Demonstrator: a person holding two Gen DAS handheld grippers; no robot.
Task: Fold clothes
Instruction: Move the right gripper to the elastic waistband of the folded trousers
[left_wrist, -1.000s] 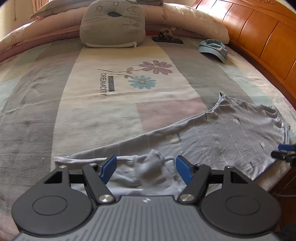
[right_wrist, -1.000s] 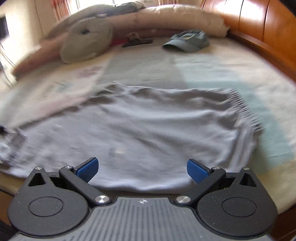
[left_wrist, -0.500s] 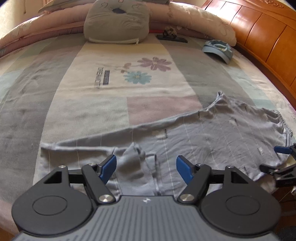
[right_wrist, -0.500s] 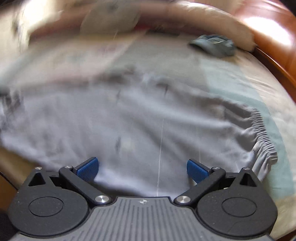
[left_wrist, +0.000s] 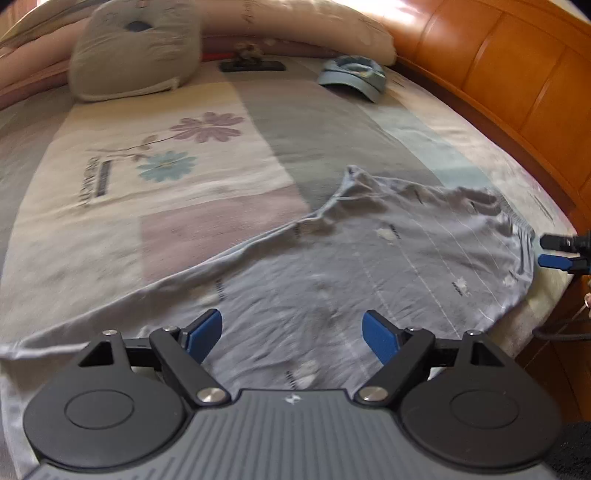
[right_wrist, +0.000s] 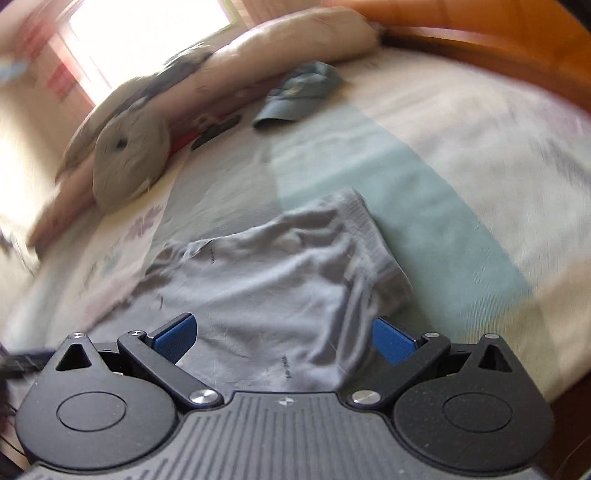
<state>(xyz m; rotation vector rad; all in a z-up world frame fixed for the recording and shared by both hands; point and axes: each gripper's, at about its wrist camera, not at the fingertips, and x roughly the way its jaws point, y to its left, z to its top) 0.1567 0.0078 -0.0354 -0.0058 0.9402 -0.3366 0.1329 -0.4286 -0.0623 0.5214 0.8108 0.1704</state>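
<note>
— Trousers (left_wrist: 369, 258), where are they?

— Grey, thin pale stripes, spread across the near side of the bed (left_wrist: 221, 155), one leg running off along the edge nearest me, the gathered waistband (left_wrist: 517, 221) toward the wooden bed frame (left_wrist: 517, 92). Wrinkled in the middle, otherwise flat on the patchwork cover.

— And your left gripper (left_wrist: 291, 334)?

— Fingers spread wide over the cloth, blue pads (left_wrist: 201, 334) gripping nothing.

— The right gripper (right_wrist: 282, 338)?

— Also wide, hanging above the waistband end with nothing between the pads. From my left camera I see its tips at the right edge, just beside the waistband; whether they touch the fabric I cannot tell.

— What else lies on the bed?

— Grey cat-face cushion (left_wrist: 136, 51) and a long pale pillow (left_wrist: 295, 26) at the far side, a blue cap (left_wrist: 354, 75) near the frame, a small dark object (left_wrist: 253, 64) between cushion and cap. The right view is blurred.
</note>
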